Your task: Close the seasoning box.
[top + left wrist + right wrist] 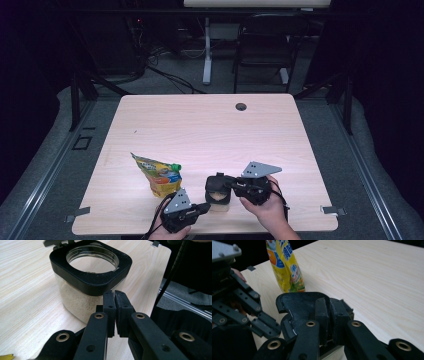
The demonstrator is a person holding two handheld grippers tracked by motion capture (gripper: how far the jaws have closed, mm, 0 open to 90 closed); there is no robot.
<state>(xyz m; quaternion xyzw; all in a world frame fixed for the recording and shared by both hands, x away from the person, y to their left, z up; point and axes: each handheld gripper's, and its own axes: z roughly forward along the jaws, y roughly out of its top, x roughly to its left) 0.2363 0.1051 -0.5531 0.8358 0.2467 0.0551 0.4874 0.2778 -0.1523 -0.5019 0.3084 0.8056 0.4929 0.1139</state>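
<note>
A clear square jar [218, 195] with a black collar [75, 277] stands near the table's front edge, its round mouth open and pale powder inside. Its black flip lid [297, 305] is tilted up. My right gripper [329, 302] is shut on that lid's edge, reaching in from the jar's right [228, 184]. My left gripper [115, 293] is shut with nothing between its pads, its tips just off the collar's near corner, at the jar's front left [205, 206]. A yellow drink pouch [161, 176] with a green cap lies left of the jar.
The wooden table [210, 130] has a cable hole [241, 106] at its far edge. Its front edge runs just behind both hands. The pouch [287, 270] stands close behind the lid in the right gripper view. A folding chair [265, 45] sits beyond the table.
</note>
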